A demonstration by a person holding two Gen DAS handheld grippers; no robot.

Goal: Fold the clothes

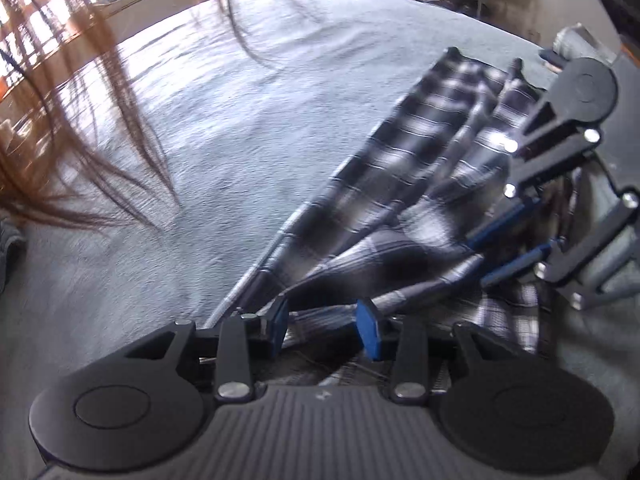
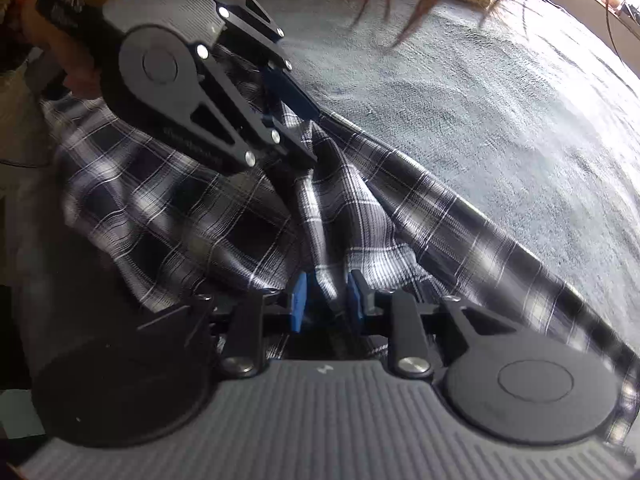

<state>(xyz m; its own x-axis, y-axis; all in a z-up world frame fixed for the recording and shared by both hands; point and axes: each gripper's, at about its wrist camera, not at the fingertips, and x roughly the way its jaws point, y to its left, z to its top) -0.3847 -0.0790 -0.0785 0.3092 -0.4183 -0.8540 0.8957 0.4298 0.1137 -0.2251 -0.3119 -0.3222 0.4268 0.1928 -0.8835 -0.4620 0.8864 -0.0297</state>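
Lying on the grey bed cover, the plaid garment is bunched into long ridges, and both grippers work at the same end of it — the end nearest to the person. The landmark here is this garment. The left gripper points steeply down over the near edge of the garment; its blue pads stand at a middle width with cloth lying between them, but in the left wrist view I cannot see them press on it, so I judge it is not yet a grip. The right gripper is just beside it, at the same edge. Its blue pads are narrow, and a fold of the plaid cloth rises between them; the cloth seems pinched, though a small gap shows on one side.

Why so close together? Probably the two grippers take two near points of one hem, so the edge can be pulled apart and laid flat — a fold needs a straight edge first. Loose hair hangs above the bed cover, beyond the garment. A bare hand holds the handle of the left gripper
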